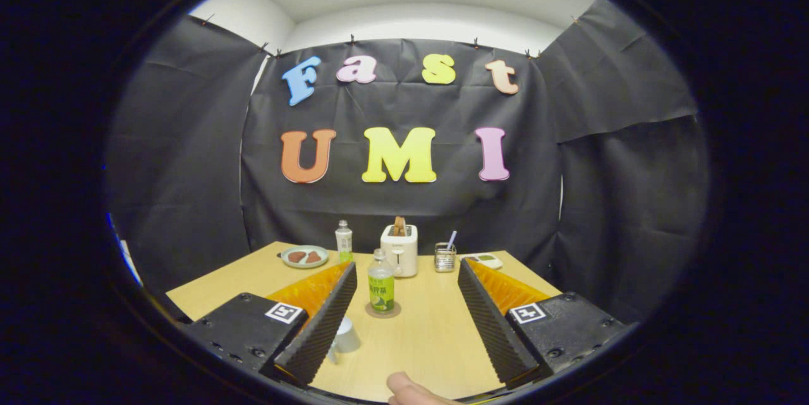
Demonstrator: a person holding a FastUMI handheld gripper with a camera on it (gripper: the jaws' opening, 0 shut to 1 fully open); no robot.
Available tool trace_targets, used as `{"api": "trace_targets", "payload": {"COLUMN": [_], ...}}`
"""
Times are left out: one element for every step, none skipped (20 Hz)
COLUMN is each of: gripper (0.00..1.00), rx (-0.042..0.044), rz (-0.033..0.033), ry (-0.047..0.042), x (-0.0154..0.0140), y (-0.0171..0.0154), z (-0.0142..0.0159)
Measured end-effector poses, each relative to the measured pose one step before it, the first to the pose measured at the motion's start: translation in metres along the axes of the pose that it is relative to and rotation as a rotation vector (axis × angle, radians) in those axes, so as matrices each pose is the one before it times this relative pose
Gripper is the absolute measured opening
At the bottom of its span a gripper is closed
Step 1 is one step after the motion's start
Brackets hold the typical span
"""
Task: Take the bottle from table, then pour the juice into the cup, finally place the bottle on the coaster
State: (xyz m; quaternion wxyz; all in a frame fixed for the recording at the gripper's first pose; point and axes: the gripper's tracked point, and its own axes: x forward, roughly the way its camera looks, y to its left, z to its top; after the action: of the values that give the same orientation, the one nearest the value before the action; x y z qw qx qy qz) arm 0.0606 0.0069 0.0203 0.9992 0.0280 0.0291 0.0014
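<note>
The clear plastic bottle with the green label (pixel 381 289) is seen standing on a round coaster (pixel 383 311) on the pale wooden tabletop (pixel 430 335), ahead of and between the fingers of the hand-held gripper (pixel 407 323), which is spread wide and grips nothing. The task is judged either unstarted or finished; if unstarted, a straight advance and a squeeze on the bottle's body are called for. Open room is left around the bottle, though a white cup (pixel 344 335) beside the left finger and the white toaster (pixel 400 249) beyond the bottle are to be cleared.

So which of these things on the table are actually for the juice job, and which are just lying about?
For the job: bottle with green label, standing on the coaster; cup beside the left finger; gripper, fingers open.

Lying about: second bottle, plate of food, toaster, wire holder.
</note>
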Motion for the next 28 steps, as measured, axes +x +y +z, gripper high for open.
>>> {"api": "trace_targets", "payload": {"gripper": [1.00, 1.00, 1.00, 1.00, 1.00, 1.00, 1.00, 1.00, 1.00, 1.00, 1.00, 1.00, 1.00, 1.00, 1.00, 1.00, 1.00, 1.00, 1.00, 1.00, 1.00, 1.00, 1.00, 1.00, 1.00, 1.00, 1.00, 1.00], "rx": [-0.00083, -0.00188, 0.00386, 0.02189, 0.02577, 0.01472, 0.01015, 0.01325, 0.01513, 0.01325, 0.00301, -0.01479, -0.02036, -0.01900, -0.01091, -0.00322, 0.00523, 0.00685, 0.00339, -0.00151, -0.00415, -0.00522, -0.00268, -0.00545, -0.00214, -0.00231, -0.00388, -0.00058], "rz": [-0.00261, 0.00357, 0.00505, -0.00496, -0.00647, -0.00357, 0.00752, 0.01883, 0.00587, 0.00343, 0.01070, -0.00521, -0.01645, -0.00950, -0.00586, 0.00091, 0.00626, 0.00442, -0.00536, -0.00562, -0.00400, -0.00294, 0.00139, 0.00748, 0.00255, 0.00135, -0.00027, -0.00067], "ry": [-0.00667, -0.00146, -0.00187, -0.00064, 0.00008, 0.00684, 0.01171, -0.00198, 0.00514, 0.00082, -0.00579, -0.00103, -0.00692, -0.01227, -0.00382, 0.00357, 0.00696, 0.00931, 0.00766, 0.00355, -0.00036, 0.00022, -0.00104, -0.00117, 0.00284, -0.00077, -0.00131, 0.00032], "x": [-0.01638, -0.01670, -0.01393, -0.01108, -0.00932, -0.00701, -0.00625, -0.00452, -0.00076, -0.00022, 0.00047, 0.00170, 0.00225, 0.00023, 0.00061, 0.00239, 0.00110, 0.00036, 0.00125, 0.00037, 0.00037, -0.00076, 0.00011, -0.00038, 0.00013, -0.00085, -0.00014, 0.00052], "y": [-0.00430, -0.00086, -0.00193, -0.00577, -0.00622, -0.00459, -0.00263, 0.00107, -0.00204, -0.00524, -0.00010, -0.00386, -0.00650, -0.00219, -0.00148, 0.00043, 0.00005, -0.00003, -0.00260, -0.00265, -0.00133, -0.00013, 0.00116, 0.00262, 0.00104, -0.00011, -0.00004, -0.00102], "z": [0.00130, 0.00017, -0.00115, -0.00117, -0.00320, -0.00512, -0.00704, -0.00098, -0.00191, -0.00487, -0.00145, -0.00421, -0.00078, 0.00089, -0.00066, -0.00367, -0.00328, -0.00246, -0.00170, -0.00108, 0.00022, -0.00054, 0.00090, -0.00004, -0.00040, -0.00032, 0.00056, -0.00089]}}
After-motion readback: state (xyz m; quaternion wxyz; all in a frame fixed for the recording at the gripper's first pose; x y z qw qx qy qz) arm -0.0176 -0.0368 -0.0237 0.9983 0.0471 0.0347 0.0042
